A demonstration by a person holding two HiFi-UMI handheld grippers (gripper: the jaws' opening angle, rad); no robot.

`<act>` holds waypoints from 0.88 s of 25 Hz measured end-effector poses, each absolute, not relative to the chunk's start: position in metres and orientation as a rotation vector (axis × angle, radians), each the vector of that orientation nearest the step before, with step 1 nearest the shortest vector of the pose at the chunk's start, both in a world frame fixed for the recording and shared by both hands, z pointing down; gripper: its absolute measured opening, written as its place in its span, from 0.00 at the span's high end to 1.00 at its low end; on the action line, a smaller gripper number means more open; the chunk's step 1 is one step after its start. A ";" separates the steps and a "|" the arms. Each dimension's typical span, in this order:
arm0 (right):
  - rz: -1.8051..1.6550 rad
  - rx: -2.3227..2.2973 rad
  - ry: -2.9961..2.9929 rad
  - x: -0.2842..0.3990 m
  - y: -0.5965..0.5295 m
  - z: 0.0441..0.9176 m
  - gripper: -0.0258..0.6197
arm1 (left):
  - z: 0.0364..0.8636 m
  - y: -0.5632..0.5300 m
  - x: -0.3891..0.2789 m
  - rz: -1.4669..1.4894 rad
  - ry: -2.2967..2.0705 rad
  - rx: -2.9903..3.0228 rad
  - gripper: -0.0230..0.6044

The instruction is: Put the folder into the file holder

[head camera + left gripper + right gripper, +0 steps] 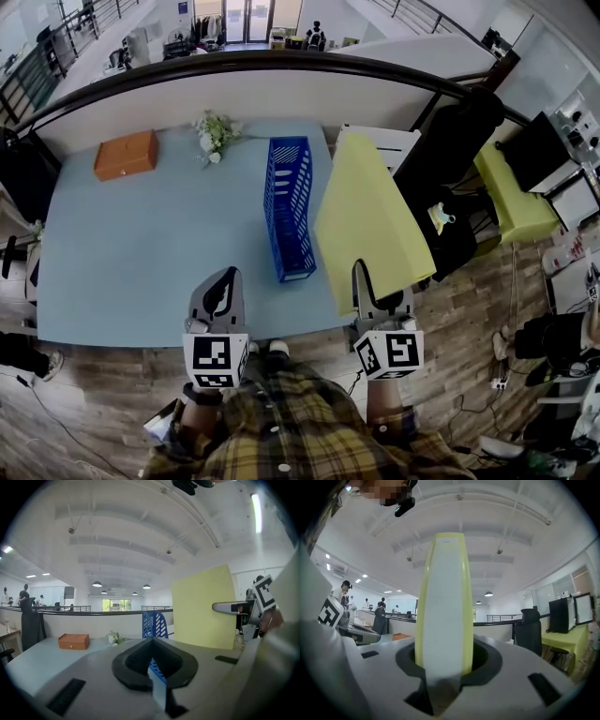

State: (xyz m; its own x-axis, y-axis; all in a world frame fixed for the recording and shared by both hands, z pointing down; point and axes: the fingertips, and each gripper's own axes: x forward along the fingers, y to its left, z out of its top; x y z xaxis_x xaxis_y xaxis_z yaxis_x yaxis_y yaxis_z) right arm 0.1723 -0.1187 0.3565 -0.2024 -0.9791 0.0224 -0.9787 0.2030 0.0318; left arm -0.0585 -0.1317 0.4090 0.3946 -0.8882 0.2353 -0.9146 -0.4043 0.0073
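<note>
My right gripper (362, 278) is shut on the lower edge of a yellow folder (370, 220), which stands up tilted over the table's right front corner. In the right gripper view the folder (443, 602) rises edge-on from between the jaws. The blue slotted file holder (289, 202) lies lengthwise on the light blue table (141, 253), just left of the folder and apart from it. My left gripper (225, 278) hovers at the table's front edge with its jaws together and nothing in them. The left gripper view shows the holder (154, 624) ahead and the folder (204, 606) to its right.
An orange box (126, 155) sits at the table's far left. A small bunch of flowers (216, 133) lies near the far edge, left of the holder. Off the right side are a black chair (459, 131) and a yellow-green desk (511, 192).
</note>
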 end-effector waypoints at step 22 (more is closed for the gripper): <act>0.014 1.897 -2.568 0.113 -0.148 0.343 0.72 | 0.411 -0.137 -0.079 0.305 -1.658 2.475 0.98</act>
